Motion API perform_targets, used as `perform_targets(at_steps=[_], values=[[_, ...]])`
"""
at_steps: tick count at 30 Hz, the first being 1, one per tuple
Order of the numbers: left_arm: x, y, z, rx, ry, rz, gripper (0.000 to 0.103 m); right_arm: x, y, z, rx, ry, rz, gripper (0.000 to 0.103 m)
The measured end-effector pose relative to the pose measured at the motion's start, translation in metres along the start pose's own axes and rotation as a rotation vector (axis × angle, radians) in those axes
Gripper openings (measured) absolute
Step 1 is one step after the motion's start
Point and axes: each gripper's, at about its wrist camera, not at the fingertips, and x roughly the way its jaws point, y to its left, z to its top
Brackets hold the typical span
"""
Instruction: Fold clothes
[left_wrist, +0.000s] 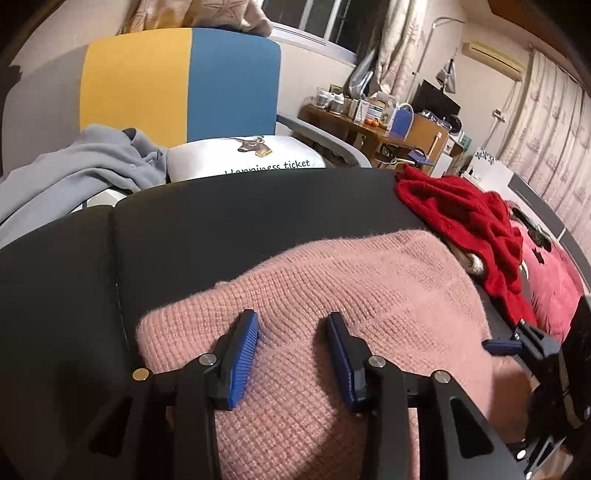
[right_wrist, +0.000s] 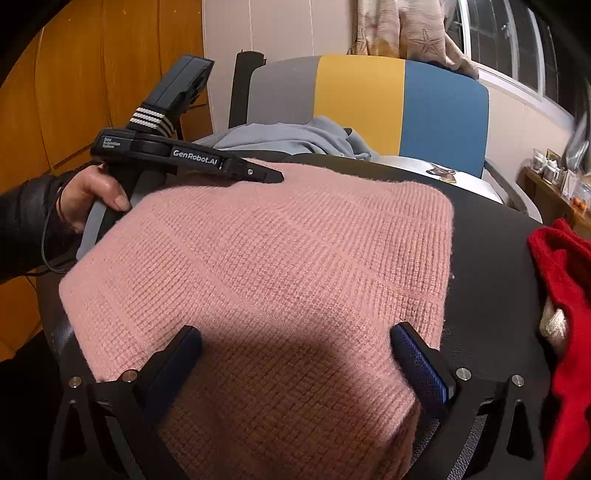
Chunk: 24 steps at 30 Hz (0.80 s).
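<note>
Both grippers hang over a pink knitted sweater (right_wrist: 258, 258) that lies folded into a rough rectangle on a black padded surface (left_wrist: 240, 214). Seen from its own camera, the left gripper (left_wrist: 293, 354) has its blue-padded jaws partly apart, with the knit lying flat beneath them and nothing pinched between the pads. The right gripper (right_wrist: 295, 365) has its jaws spread wider, also empty, straddling the near part of the sweater from above. From the right camera the sweater stretches away from the jaws, its long side running from near to far, its far edge close to the back rim of the black surface. A person's hand (right_wrist: 92, 195) holds the left tool at the sweater's far left corner, so that hand seems nearer to the left edge, while the right gripper is nearer to the front edge and the right side. The fabric sits directly below and ahead of both grippers, so any pinch would likely have to come straight down on an edge. A crumpled red sweater (left_wrist: 461, 221) lies just beside the pink one on the right, apart from it or barely touching; I cannot tell which. A grey garment (left_wrist: 85, 166) lies beyond the black surface, on a chair with a yellow and blue back (left_wrist: 177, 81).
</note>
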Motion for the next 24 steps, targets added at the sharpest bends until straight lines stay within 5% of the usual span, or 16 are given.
perform_targets(at_steps=[6, 9, 16, 24], values=[[-0.059, 0.038, -0.005, -0.255, -0.113, -0.15, 0.045, -0.006, 0.005, -0.005, -0.004, -0.005, -0.005, 0.103], [-0.081, 0.056, -0.025, -0.353, -0.095, -0.194, 0.049, -0.007, 0.004, -0.006, 0.002, -0.008, -0.002, 0.103], [-0.089, 0.048, -0.094, -0.409, 0.011, -0.232, 0.053, -0.016, 0.0, -0.002, 0.027, -0.006, 0.028, 0.103], [-0.069, 0.032, -0.115, -0.428, 0.05, -0.272, 0.062, -0.031, 0.011, 0.086, -0.048, -0.001, 0.074, 0.103]])
